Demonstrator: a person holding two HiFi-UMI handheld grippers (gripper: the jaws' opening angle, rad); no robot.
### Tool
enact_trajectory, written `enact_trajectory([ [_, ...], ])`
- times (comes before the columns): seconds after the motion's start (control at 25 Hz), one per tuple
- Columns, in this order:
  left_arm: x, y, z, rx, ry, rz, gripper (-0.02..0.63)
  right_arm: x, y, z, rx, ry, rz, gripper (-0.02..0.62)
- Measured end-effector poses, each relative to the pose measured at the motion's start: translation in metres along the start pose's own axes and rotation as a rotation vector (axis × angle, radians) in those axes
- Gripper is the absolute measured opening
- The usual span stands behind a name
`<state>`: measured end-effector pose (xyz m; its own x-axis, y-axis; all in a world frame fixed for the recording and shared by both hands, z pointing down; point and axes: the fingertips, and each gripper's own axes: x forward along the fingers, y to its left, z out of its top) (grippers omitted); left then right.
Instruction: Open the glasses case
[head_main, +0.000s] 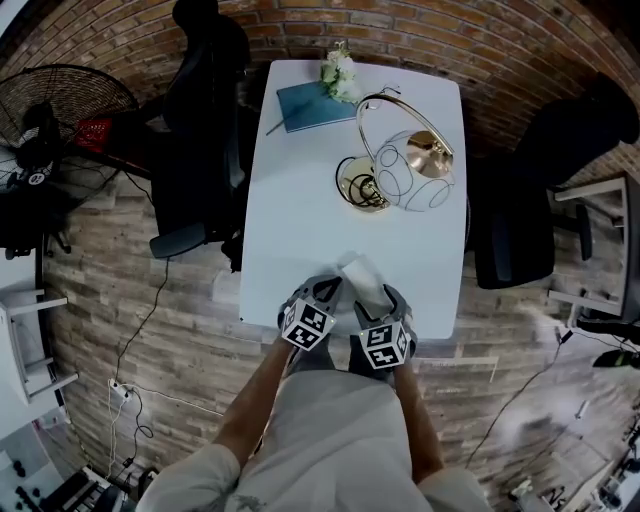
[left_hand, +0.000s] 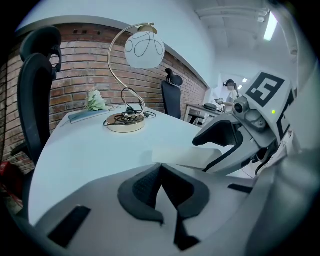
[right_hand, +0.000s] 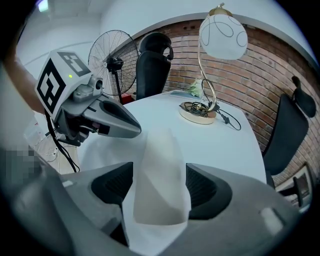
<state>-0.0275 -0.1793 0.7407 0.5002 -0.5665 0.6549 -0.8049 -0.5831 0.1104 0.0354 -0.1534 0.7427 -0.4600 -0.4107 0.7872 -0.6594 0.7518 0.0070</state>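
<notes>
Right gripper (right_hand: 160, 187) spread around glasses case (right_hand: 159, 165) | left gripper (left_hand: 162, 187) pressed together | head view: jaw gaps hidden

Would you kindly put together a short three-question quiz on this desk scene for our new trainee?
1. True or false: the left tool has its jaws together with nothing between them.
2. Which object lies between the wide-apart jaws of the right tool?
A) the white oblong glasses case
B) a teal notebook
C) a bunch of flowers
3. Fill in the blank: the gold-based lamp with the white globe shade stands on the white ____.

Key: 1 true; 2 A; 3 table.
</notes>
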Motion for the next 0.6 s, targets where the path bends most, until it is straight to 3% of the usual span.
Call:
enact_trajectory([
  [0.6,0.014,-0.004,-0.002,0.016,0.019,-0.034,0.006,0.014,-0.003,-0.003,0.007,0.034,-0.009,0.319],
])
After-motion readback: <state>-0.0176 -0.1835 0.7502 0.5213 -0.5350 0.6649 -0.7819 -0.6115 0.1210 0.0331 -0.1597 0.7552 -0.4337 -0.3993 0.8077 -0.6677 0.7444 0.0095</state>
